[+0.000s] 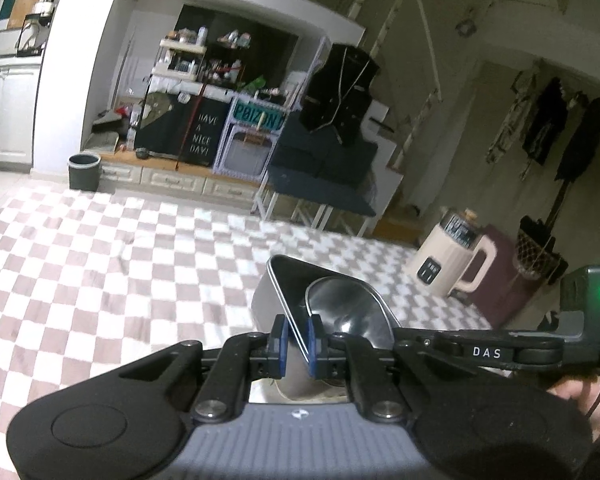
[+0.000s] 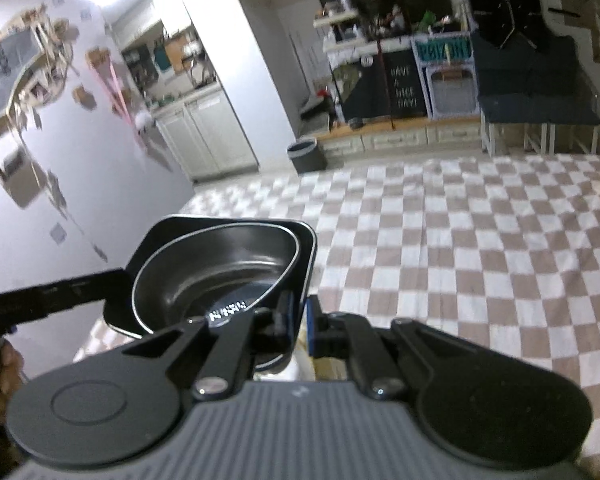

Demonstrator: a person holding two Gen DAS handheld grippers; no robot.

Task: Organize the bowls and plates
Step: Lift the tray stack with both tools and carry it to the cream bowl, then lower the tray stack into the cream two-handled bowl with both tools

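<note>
Both grippers, left [image 1: 296, 340] and right [image 2: 298, 318], pinch opposite walls of the square tin [image 2: 306, 256] holding a round bowl [image 2: 220, 268] above the checked cloth [image 2: 460, 248]; only the left view shows the kettle [image 1: 448, 260], while "HAVE A NICE DAY" sign [image 2: 406, 86] reads behind.

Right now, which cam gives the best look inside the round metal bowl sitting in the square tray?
Right wrist view: the round metal bowl is seen from above, nested in the dark square metal tray, rim and inner floor showing. Left wrist view catches the same bowl obliquely, partly hidden behind the tray edge and jaws.
</note>
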